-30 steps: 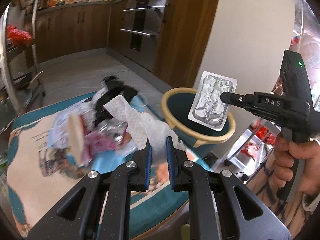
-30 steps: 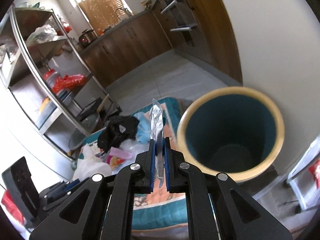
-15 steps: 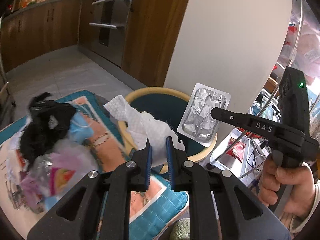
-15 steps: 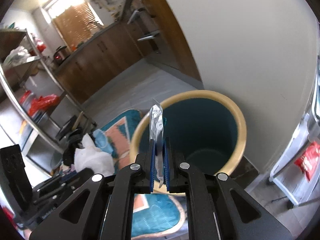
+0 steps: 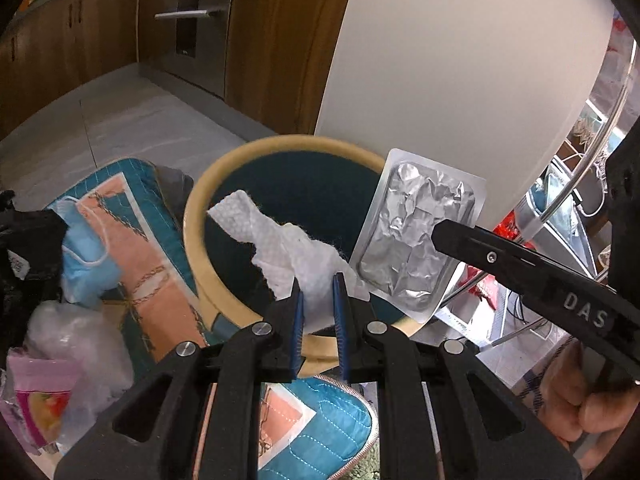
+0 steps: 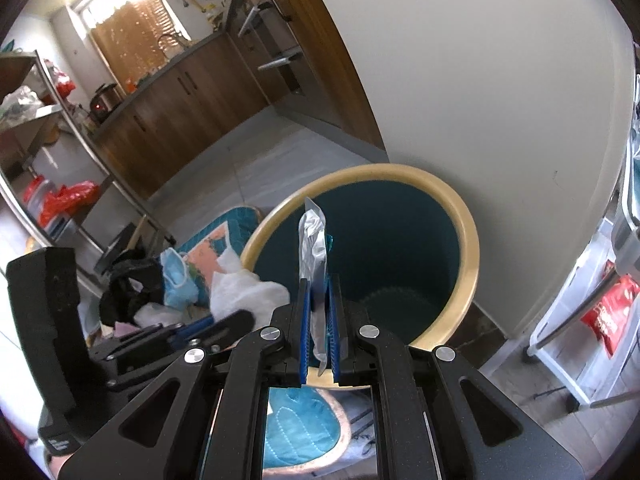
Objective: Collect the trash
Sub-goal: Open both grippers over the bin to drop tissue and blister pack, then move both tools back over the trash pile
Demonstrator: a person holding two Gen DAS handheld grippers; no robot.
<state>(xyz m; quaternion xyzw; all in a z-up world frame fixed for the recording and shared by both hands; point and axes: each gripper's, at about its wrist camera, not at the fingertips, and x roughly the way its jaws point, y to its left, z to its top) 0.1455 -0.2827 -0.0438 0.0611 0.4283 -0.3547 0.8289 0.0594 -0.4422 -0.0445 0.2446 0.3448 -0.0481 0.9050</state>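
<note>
My left gripper (image 5: 318, 280) is shut on a white paper towel (image 5: 280, 236) and holds it over the near rim of the teal bin with a tan rim (image 5: 192, 216). My right gripper (image 6: 319, 280) is shut on a silver foil blister pack (image 6: 314, 252), held edge-on over the bin's (image 6: 468, 240) opening. The blister pack (image 5: 416, 236) also shows in the left wrist view, right of the towel, above the bin's right rim. The left gripper and towel (image 6: 244, 292) show at the lower left of the right wrist view.
A teal and peach quilted mat (image 5: 136, 240) carries more trash: a blue face mask (image 5: 84, 256), a black cloth (image 5: 24, 256), clear plastic (image 5: 72, 332) and a pink wrapper (image 5: 40, 396). A white wall (image 5: 460, 60) stands behind the bin. A wire rack (image 6: 592, 320) stands to the right.
Both grippers have moved from beside the trash pile toward the bin. The towel and the blister pack now hang over its opening. Both jaws stay shut.
</note>
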